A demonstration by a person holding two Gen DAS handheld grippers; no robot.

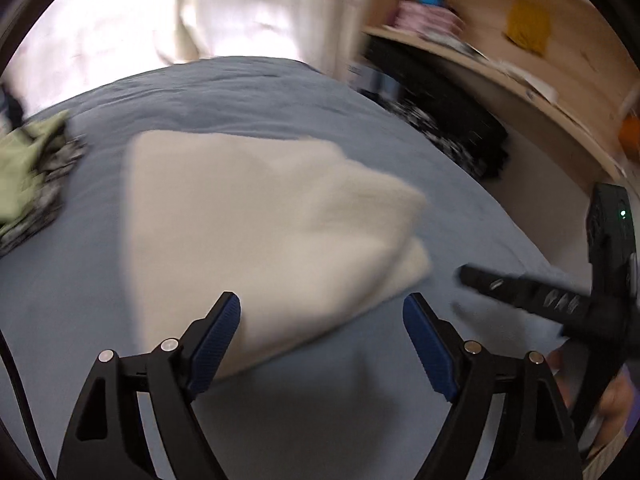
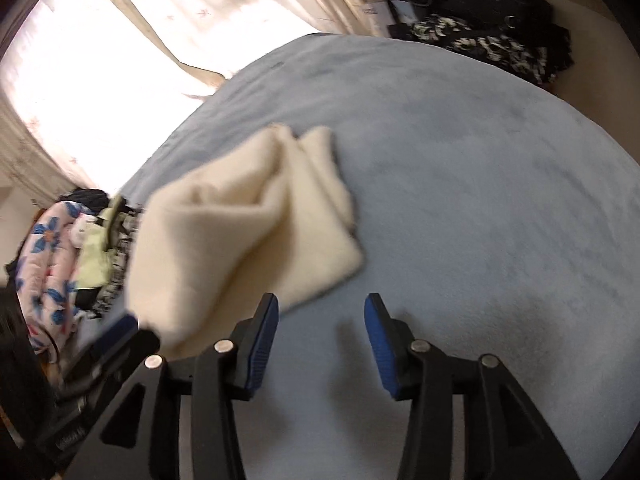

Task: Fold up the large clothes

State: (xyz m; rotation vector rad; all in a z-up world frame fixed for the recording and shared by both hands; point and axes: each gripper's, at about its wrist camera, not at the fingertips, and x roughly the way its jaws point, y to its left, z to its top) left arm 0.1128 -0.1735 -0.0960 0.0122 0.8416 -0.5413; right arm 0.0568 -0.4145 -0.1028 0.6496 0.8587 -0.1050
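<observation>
Folded cream garment (image 1: 256,220) lies on the bed (image 1: 240,96), which is covered in a blue-grey blanket. Several layers are stacked; the fold edges show at its right side in the left wrist view. Both views are motion-blurred, so the fabric texture is not readable.

Left hand-held gripper (image 1: 322,320): jaws spread wide, blue pads facing each other, nothing between them. The near corner of the garment sits just ahead of and between the fingertips; the left pad overlaps its edge in the picture, but contact cannot be confirmed.

Right hand-held gripper (image 2: 322,312): jaws also apart, somewhat narrower, nothing gripped. It hangs over bare blanket with the garment (image 2: 248,232) just beyond and left of its left finger. From this side the open layered ends of the fold are visible, with a valley between two thick plies.

Each tool appears in the other's view: the right one as a dark blurred finger at right in the left wrist view, the left one at lower left in the right wrist view, next to the garment's near corner.

Surroundings: pile of clothes (image 2: 60,248) (green, floral, black-and-white) at the bed's far left edge; dark patterned clothing (image 2: 492,44) beyond the bed; curtain (image 1: 256,8) with bright window; wooden shelf (image 1: 500,56) at right.
</observation>
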